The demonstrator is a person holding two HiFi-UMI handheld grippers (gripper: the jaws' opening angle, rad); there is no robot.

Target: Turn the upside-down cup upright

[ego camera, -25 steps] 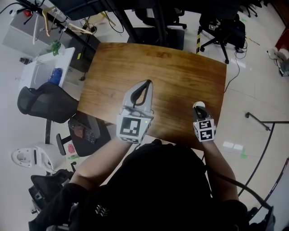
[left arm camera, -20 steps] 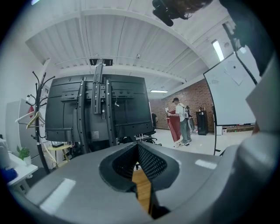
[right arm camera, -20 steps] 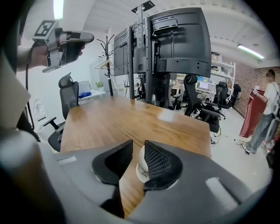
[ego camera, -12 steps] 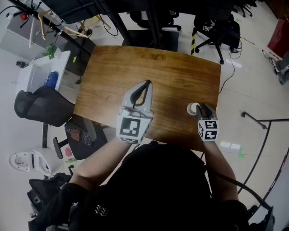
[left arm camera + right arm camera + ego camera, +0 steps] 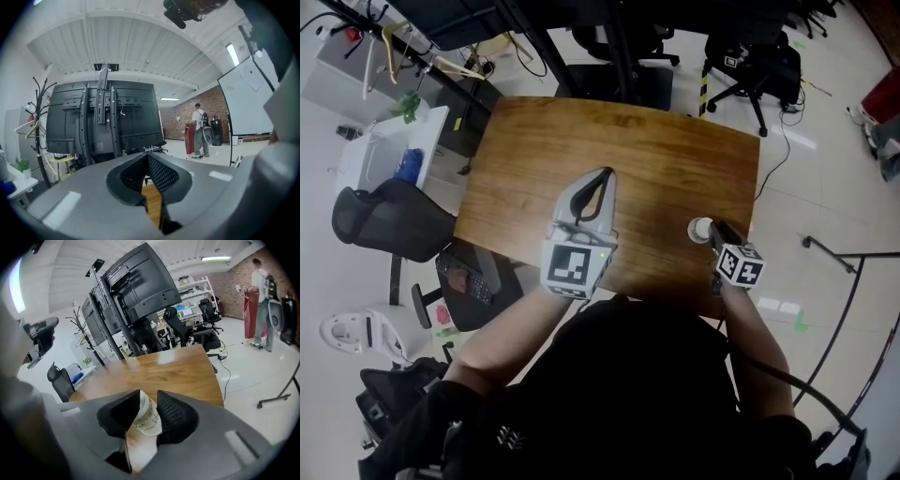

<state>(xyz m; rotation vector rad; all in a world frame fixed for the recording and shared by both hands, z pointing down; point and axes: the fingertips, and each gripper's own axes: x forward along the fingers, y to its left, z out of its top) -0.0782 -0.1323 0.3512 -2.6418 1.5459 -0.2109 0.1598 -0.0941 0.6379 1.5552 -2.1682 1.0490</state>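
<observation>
Wood-grain bench [image 5: 619, 141] carries one container, a white paper cup [image 5: 700, 229]. It stands near the bench's right edge, toward the near corner, narrow end uppermost, so we cannot see inside it. Our right gripper [image 5: 149, 399] straddles it: its fingers [image 5: 176, 416] have just been opening and stand spread, the cup between them. Our left gripper [image 5: 605, 174] points across mid-bench, well apart from the cup, fingers [image 5: 161, 176] pressed together on nothing. Broad wood stretches beyond and left of the cup. A black office chair [image 5: 389, 220] sits off the left edge, and pale floor [image 5: 825, 187] lies to the right.
</observation>
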